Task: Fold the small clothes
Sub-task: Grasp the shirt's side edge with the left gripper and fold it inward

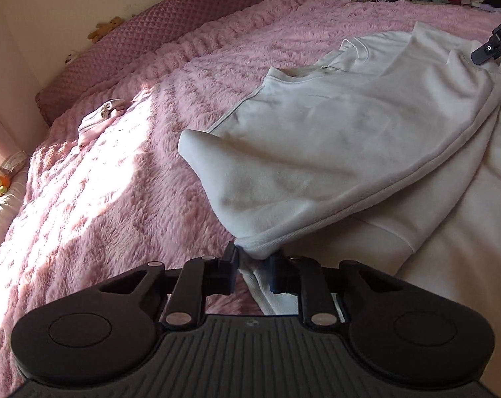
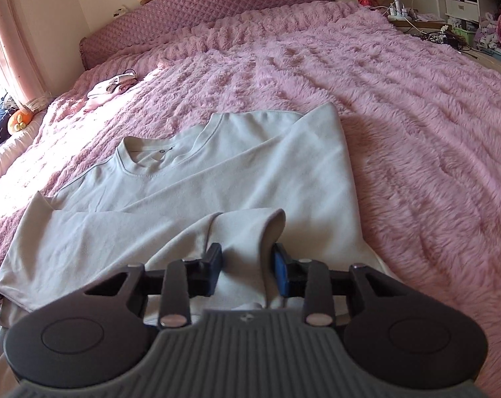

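The white sweatshirt [image 2: 237,172], soft, limp and light, lies on the pink bed [image 2: 416,132]; left tool [image 1: 253,265] and right tool [image 2: 247,265] each pinch a fabric fold, best gripped at hems.

Right of shirt: bare pink bed cover [image 2: 416,132], open for a pass.
Far left: small pale garment [image 2: 109,88] lies well apart from white shirt [image 2: 250,172].
Head end: quilted headboard [image 2: 217,3] blocks.
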The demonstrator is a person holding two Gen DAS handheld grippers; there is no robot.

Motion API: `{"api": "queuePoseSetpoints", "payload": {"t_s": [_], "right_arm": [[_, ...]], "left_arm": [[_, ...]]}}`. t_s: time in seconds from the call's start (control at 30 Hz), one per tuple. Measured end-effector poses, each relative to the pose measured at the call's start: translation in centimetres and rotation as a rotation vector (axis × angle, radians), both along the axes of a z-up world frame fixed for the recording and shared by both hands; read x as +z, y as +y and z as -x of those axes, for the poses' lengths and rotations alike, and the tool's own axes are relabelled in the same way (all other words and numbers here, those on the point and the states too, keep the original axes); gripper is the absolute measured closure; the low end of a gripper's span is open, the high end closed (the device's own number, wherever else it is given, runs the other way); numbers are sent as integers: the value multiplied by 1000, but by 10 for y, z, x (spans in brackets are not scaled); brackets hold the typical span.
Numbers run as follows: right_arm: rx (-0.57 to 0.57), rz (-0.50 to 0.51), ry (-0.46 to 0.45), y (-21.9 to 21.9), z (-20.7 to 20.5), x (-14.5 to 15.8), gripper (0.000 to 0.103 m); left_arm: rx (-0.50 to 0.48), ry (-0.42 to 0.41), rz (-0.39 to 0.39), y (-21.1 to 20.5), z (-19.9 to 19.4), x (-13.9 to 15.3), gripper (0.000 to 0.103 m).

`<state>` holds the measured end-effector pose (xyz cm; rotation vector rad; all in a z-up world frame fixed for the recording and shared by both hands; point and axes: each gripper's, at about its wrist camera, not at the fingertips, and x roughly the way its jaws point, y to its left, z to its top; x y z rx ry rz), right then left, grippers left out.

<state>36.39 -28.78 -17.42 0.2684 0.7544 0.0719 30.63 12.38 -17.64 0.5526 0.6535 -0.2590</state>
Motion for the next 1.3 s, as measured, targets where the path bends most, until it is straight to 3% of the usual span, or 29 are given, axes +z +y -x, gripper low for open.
{"api": "queuePoseSetpoints", "payload": {"t_s": [0.03, 0.13, 0.27, 0.37, 0.53, 0.63, 0.7, 0.77, 0.83, 1.07, 1.17, 1.3], "right_arm": [[5, -4, 3, 0, -1, -1, 101], [-1, -15, -49, 0, 2, 9, 102], [-36, -33, -197, -8, 16, 45, 103], [-85, 31, -255, -17, 25, 61, 103], [-103, 48, -92, -37, 17, 19, 102], [-125, 45, -60, -42, 19, -2, 98], [-150, -9, -46, -47, 23, -7, 82], [-143, -62, -52, -50, 28, -5, 59], [-131, -50, -61, -46, 33, 1, 52], [-99, -18, -42, -39, 43, 3, 50], [-102, -19, -39, -40, 46, 1, 52], [-88, -34, -30, -41, 48, 3, 57]], "left_arm": [[-3, -6, -11, 0, 2, -1, 87], [19, -31, 5, 2, 8, 1, 93], [71, -102, 18, 3, 20, 7, 98], [99, -106, 31, -1, 25, 8, 101], [87, -71, 4, -10, 30, -5, 101], [109, -70, 0, -7, 30, -5, 101], [104, -70, 7, -4, 31, -1, 101], [74, -91, -1, -4, 34, 1, 100], [57, -109, -34, -8, 34, 1, 92], [21, -130, -123, -27, 18, -10, 84], [37, -112, -94, -28, 12, -8, 99], [135, -231, 20, -17, 29, 11, 99]]}}
